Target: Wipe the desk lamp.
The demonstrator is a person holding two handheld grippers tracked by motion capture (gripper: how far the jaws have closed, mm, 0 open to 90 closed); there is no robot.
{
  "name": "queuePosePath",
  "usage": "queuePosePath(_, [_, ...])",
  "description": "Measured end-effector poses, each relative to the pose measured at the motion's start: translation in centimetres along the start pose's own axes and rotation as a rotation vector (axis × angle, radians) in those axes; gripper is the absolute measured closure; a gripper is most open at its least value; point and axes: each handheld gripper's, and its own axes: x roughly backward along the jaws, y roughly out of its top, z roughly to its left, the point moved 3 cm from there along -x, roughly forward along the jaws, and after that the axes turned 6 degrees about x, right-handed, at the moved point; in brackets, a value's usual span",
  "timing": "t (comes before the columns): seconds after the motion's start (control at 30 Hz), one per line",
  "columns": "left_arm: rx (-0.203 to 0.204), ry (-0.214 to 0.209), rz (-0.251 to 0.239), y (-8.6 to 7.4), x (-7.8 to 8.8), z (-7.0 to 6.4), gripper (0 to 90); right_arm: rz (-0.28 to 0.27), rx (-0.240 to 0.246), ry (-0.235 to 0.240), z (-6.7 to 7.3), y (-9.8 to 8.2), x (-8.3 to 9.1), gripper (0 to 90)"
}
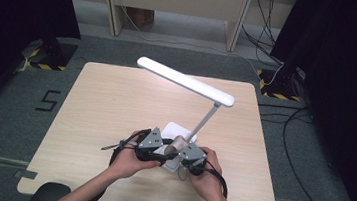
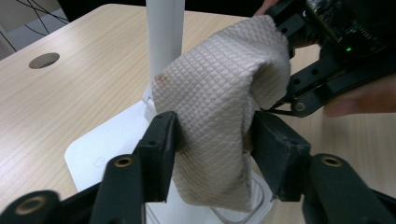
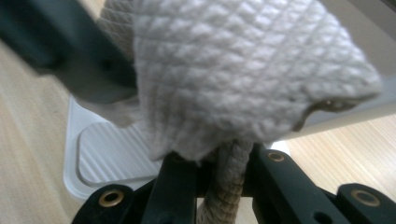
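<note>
Both hands sit low by the lamp base [image 1: 176, 130]. The right gripper [image 3: 224, 175] is clamped on a bunched bit of the quilted cloth [image 2: 219, 116]. The left gripper [image 2: 212, 140] has the cloth's hanging fold between its fingers, both pads touching it.

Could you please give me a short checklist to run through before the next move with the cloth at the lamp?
1. Right gripper shut on the beige quilted cloth: ok.
2. Left gripper has the cloth between its jaws: ok; whether the pads press firmly: cannot tell.
3. White desk lamp upright, its white base flat on the light wooden table: ok.
4. Cloth next to the lamp's white post: ok.
5. Cloth clean: not ok, brownish spots.
</note>
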Motion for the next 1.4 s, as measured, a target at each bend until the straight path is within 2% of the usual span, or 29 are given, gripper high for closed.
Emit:
queuePosePath(0.13, [-0.020,0.002,0.013,-0.2,-0.1,0.2,51.4,-0.016,-0.001,0.013,0.1,0.1,0.1,82.4])
queuePosePath(0.2, [-0.020,0.003,0.022,-0.2,0.0,0.1,44.5,-0.022,-0.009,0.017,0.0,0.1,0.1,82.4])
queuePosePath(0.3, [-0.057,0.011,0.031,-0.1,0.2,-0.4,31.4,-0.018,-0.026,0.010,-0.3,0.1,0.1,82.4])
queuePosePath(0.37, [-0.076,0.021,0.039,-0.1,0.2,-0.7,27.2,-0.015,-0.029,0.008,-0.4,0.2,0.1,82.4])
queuePosePath(0.47, [-0.065,0.023,0.041,-0.3,-0.2,-0.6,26.3,-0.015,-0.025,0.006,-0.4,0.4,0.2,82.4])
queuePosePath(0.53, [-0.053,0.037,0.037,-0.4,-0.3,-0.4,30.8,-0.019,-0.024,0.008,-0.3,0.4,0.2,82.4])
queuePosePath(0.67, [-0.055,0.033,0.012,-0.3,-0.1,0.0,51.2,-0.021,-0.021,0.019,0.0,0.4,0.1,82.4])
queuePosePath(0.7, [-0.050,0.039,0.006,-0.3,0.0,0.1,55.6,-0.025,-0.002,0.017,0.0,0.5,0.1,82.4])
queuePosePath(0.73, [-0.045,0.038,0.003,-0.3,0.1,0.2,63.4,-0.021,-0.003,0.021,0.1,0.5,0.1,82.4])
queuePosePath(0.77, [-0.039,0.038,-0.002,-0.3,0.1,0.2,67.4,-0.024,-0.001,0.024,0.2,0.6,0.0,82.4])
queuePosePath(0.83, [-0.009,0.029,-0.021,-0.3,0.3,0.4,76.6,-0.025,0.017,0.019,0.3,0.7,0.0,82.4])
queuePosePath(0.87, [0.008,0.019,-0.032,-0.3,0.4,0.4,78.9,-0.023,0.010,0.025,0.5,0.7,0.0,82.4])
queuePosePath(0.97, [0.072,0.010,-0.057,-0.4,0.6,0.7,81.8,-0.033,0.020,0.016,0.6,0.9,0.0,81.6])
queuePosePath(1.03, [0.080,0.025,-0.058,-0.5,0.8,1.2,82.5,-0.044,0.009,0.009,0.6,1.0,0.1,76.5])
queuePosePath(1.07, [0.083,0.036,-0.055,-0.6,0.9,1.5,82.6,-0.053,0.008,0.002,0.5,1.0,0.1,71.2])
queuePosePath(1.17, [0.077,0.105,-0.045,-0.9,1.1,3.0,82.7,-0.063,-0.020,0.009,0.4,0.9,0.1,58.1])
queuePosePath(1.2, [0.064,0.133,-0.036,-1.0,1.1,3.6,82.7,-0.068,-0.024,0.006,0.3,0.8,0.2,56.5])
queuePosePath(1.3, [0.066,0.191,-0.007,-1.7,0.7,5.3,82.7,-0.073,-0.047,0.013,0.1,0.5,0.5,54.3])
queuePosePath(1.4, [0.069,0.222,0.009,-2.0,0.3,6.2,82.7,-0.082,-0.077,0.024,0.0,0.0,0.7,53.7])
